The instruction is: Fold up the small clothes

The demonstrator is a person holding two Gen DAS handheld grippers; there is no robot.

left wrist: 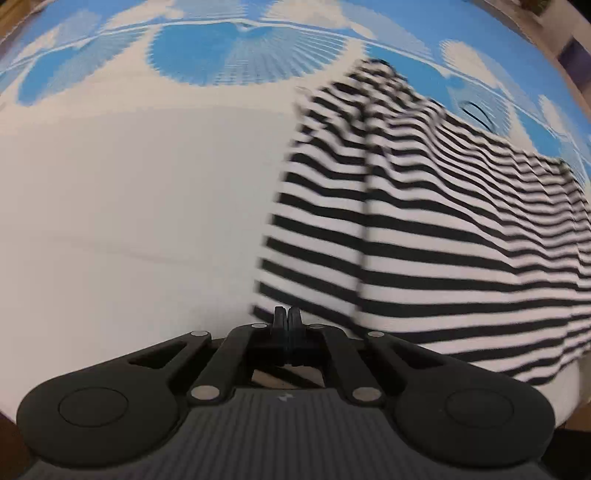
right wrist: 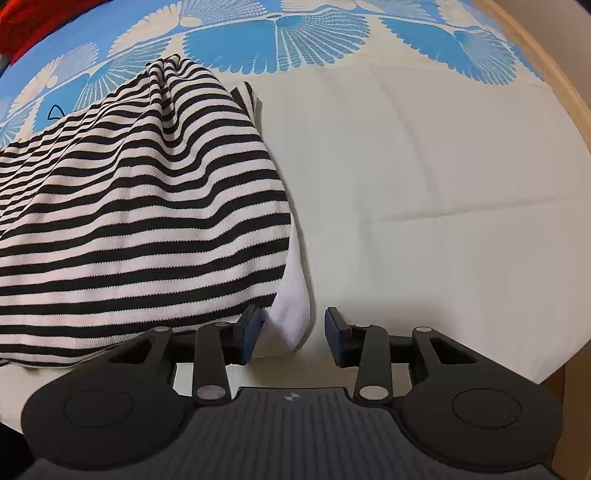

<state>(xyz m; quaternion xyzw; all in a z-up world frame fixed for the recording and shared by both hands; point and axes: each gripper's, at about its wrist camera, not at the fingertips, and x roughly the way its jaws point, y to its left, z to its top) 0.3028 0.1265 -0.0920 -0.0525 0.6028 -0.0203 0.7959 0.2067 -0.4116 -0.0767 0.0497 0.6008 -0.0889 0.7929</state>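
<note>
A black-and-white striped garment (left wrist: 424,229) lies on a white cloth with a blue shell-pattern border (left wrist: 129,203). In the left wrist view it fills the right side, blurred. My left gripper (left wrist: 287,317) is shut on the garment's near left corner, and striped fabric shows under the jaws. In the right wrist view the garment (right wrist: 140,206) fills the left side, with a white inner layer (right wrist: 291,299) showing at its near right corner. My right gripper (right wrist: 291,332) is open, with that white corner between its fingers.
The white cloth (right wrist: 443,184) spreads to the right of the garment. A wooden edge (right wrist: 557,85) runs along the far right. Something red (right wrist: 22,26) sits at the far left corner. The blue shell border (right wrist: 295,40) runs along the far side.
</note>
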